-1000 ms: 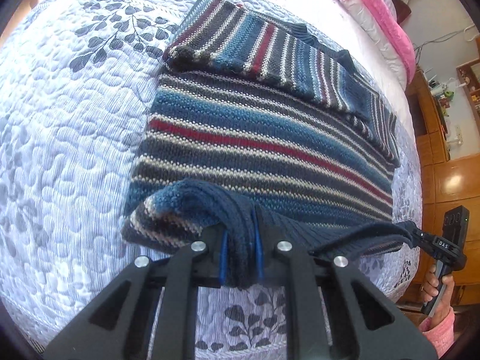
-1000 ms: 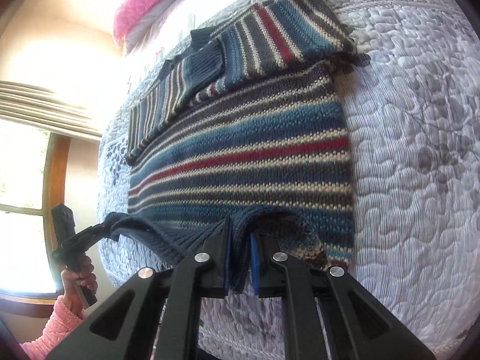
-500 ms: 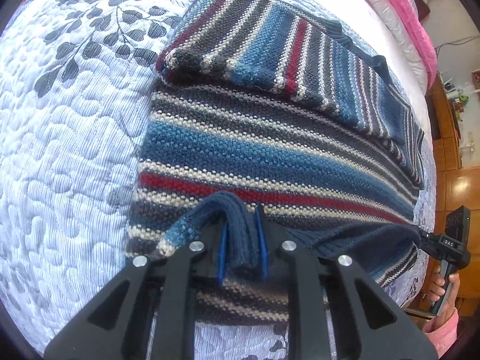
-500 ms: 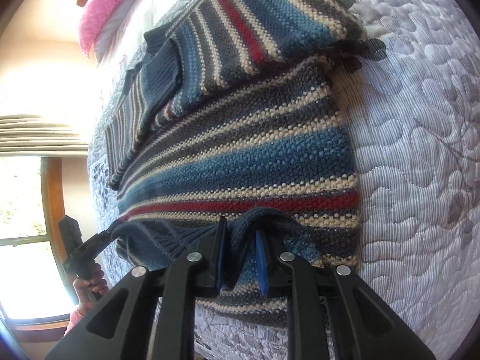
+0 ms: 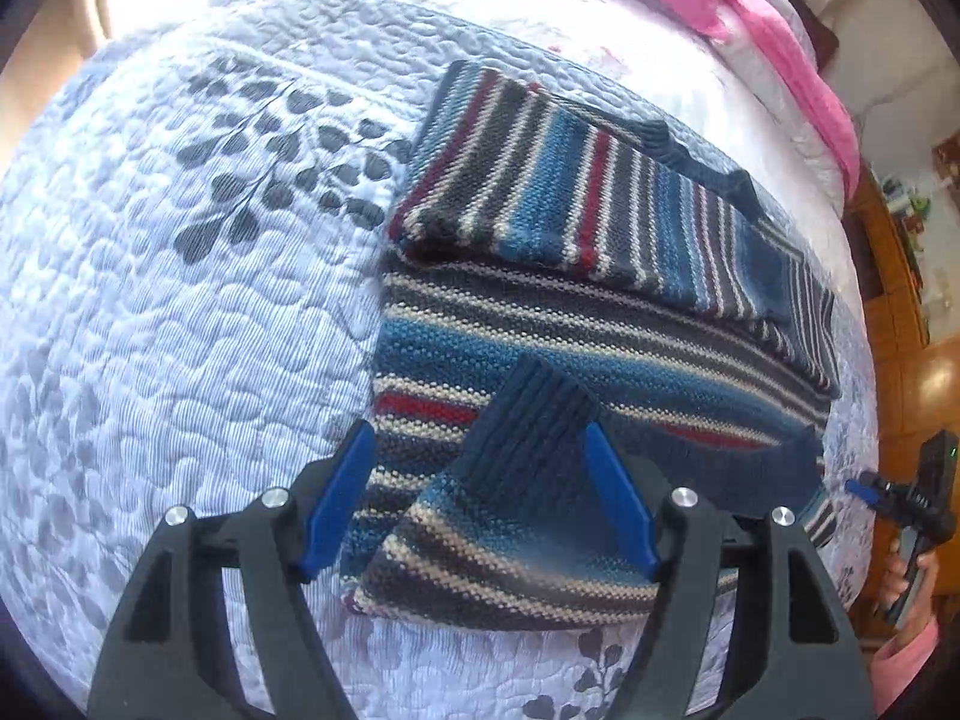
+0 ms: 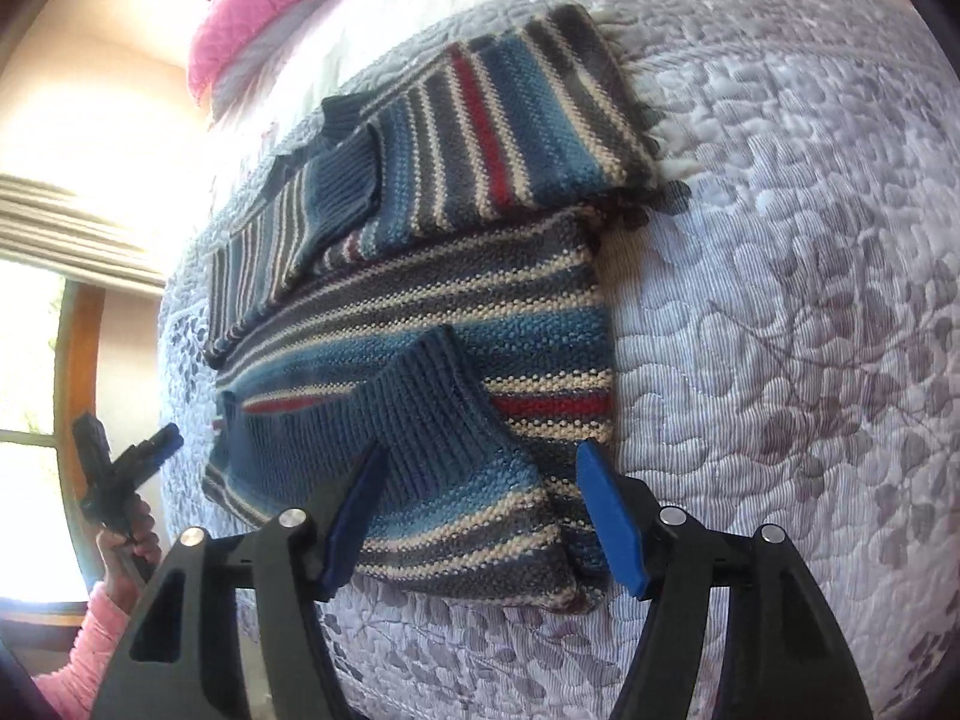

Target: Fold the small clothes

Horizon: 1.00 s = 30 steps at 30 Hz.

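left gripper [image 5: 480, 498] and right gripper [image 6: 480, 510] both spread wide, holding nothing; sweater [image 5: 600, 324] lies on the quilt [image 5: 180, 300], hem [image 5: 528, 438] laid up over the body, likely released to set the fold

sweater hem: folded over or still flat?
Folded over. The hem of the striped sweater lies back across its body on the quilt, between the fingers of the open left gripper and right gripper.
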### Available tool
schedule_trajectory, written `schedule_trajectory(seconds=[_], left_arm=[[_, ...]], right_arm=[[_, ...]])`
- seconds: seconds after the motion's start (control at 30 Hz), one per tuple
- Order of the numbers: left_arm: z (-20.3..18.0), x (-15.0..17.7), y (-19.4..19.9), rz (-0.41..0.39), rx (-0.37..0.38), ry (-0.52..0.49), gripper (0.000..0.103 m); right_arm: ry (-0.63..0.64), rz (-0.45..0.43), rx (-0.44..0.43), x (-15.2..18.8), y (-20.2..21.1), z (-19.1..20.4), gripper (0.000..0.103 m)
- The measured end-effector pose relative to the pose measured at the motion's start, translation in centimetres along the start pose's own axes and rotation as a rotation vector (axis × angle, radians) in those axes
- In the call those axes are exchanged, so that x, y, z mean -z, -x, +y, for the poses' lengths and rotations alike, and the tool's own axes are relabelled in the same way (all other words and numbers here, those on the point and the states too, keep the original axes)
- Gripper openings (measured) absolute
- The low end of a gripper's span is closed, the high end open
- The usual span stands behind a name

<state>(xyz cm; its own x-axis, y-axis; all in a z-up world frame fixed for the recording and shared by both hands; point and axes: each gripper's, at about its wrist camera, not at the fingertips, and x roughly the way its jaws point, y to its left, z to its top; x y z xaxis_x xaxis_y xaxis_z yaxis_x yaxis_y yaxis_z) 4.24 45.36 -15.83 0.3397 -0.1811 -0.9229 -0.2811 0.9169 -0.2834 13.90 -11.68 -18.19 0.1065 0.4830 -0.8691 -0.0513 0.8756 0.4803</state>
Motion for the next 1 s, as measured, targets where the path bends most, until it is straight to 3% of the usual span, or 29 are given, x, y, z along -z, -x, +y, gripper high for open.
schedule_trajectory(seconds=[0.13, 0.23, 0.67, 0.73, 0.87, 1.0], left_arm=[[-2.1, 0.0, -1.0, 0.034, 0.040, -0.158, 0.072], [-2.5, -0.4, -3.2, 0.101, 0.060, -0.211, 0.072], [-1.4, -1.3, -8.8, 0.242, 0.095, -0.218, 0.072], [-1.6, -1.1, -9.0, 0.254, 0.117, -0.213, 0.057], [-1.7, -0.8, -8.7, 0.254, 0.110, -0.211, 0.042], [-1.4, -0.7, -7.5, 0.227, 0.101, -0.192, 0.029]], right_arm=[[0.080, 0.013, 0.013, 0.0, -0.8, 2.0, 0.067], [0.096, 0.027, 0.015, -0.2, -1.8, 2.6, 0.067], [0.206, 0.053, 0.068, -1.1, -4.2, 4.5, 0.067], [0.246, 0.057, 0.081, -1.4, -4.7, 5.2, 0.067], [0.349, 0.074, 0.135, -2.2, -6.2, 6.2, 0.067], [0.353, 0.111, 0.163, -3.3, -8.3, 5.7, 0.067]])
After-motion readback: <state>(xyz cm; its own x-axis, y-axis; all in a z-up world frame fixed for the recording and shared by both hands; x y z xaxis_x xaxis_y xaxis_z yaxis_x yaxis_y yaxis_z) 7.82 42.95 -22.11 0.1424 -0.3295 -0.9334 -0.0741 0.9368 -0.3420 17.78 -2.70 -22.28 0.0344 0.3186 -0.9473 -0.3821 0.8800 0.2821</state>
